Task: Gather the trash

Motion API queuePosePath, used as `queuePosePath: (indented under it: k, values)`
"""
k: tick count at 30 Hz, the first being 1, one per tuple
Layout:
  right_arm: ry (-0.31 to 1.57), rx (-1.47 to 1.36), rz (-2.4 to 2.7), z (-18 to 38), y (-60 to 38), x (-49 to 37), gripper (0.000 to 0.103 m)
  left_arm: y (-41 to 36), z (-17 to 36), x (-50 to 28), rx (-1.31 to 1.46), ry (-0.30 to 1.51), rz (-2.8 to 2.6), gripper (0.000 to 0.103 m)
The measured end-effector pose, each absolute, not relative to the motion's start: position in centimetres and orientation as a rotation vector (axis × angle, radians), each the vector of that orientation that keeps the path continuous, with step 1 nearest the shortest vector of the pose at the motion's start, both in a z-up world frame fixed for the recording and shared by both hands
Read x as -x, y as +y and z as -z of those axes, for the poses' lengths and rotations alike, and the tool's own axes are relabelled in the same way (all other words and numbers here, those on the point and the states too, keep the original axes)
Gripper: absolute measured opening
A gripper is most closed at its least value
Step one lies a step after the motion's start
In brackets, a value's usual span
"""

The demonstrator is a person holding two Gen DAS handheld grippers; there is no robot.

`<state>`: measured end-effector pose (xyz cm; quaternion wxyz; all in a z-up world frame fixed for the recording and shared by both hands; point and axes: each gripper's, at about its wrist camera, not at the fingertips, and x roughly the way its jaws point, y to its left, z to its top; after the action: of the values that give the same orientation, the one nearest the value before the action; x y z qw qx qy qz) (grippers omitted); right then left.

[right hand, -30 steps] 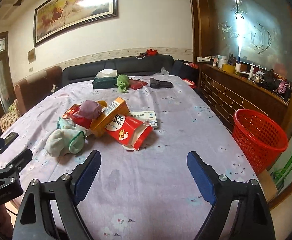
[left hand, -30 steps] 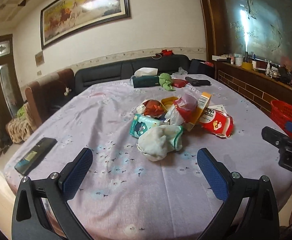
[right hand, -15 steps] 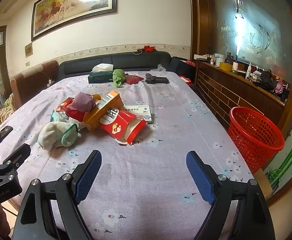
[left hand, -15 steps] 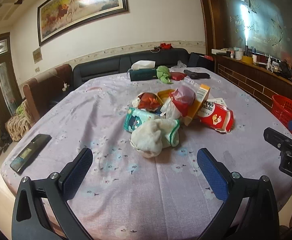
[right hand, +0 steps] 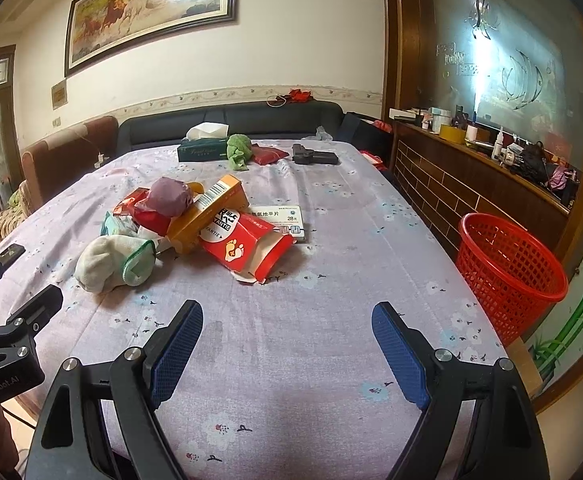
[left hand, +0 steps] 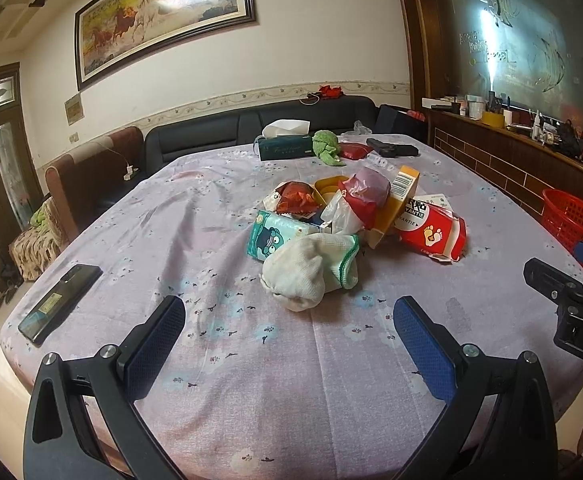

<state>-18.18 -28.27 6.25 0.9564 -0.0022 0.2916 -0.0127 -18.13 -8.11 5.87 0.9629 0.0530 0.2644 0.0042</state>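
Trash pile (left hand: 343, 224) mid-table (left hand: 275, 380), sock (left hand: 311, 272) at its near edge. Phone (left hand: 59, 302) far left; tissue box (left hand: 285, 146) at back. Basket (right hand: 507, 272) on floor, right of table.

Trash pile on the table, seen from the right gripper

The right gripper (right hand: 287, 344) stands wide open and empty, near the pile (right hand: 187, 228) on the table (right hand: 331, 380). The red basket (right hand: 507, 272) stands well right of the pile, beside the table.
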Motion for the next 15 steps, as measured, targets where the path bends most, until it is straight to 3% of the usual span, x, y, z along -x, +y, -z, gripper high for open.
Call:
queuePosePath:
  k: [15]
  values:
    - [0.606,-0.002,0.022,-5.95,-28.16,18.13,0.090,-7.91,-5.38,18.01,-0.106,0.553,-0.010,0.103]
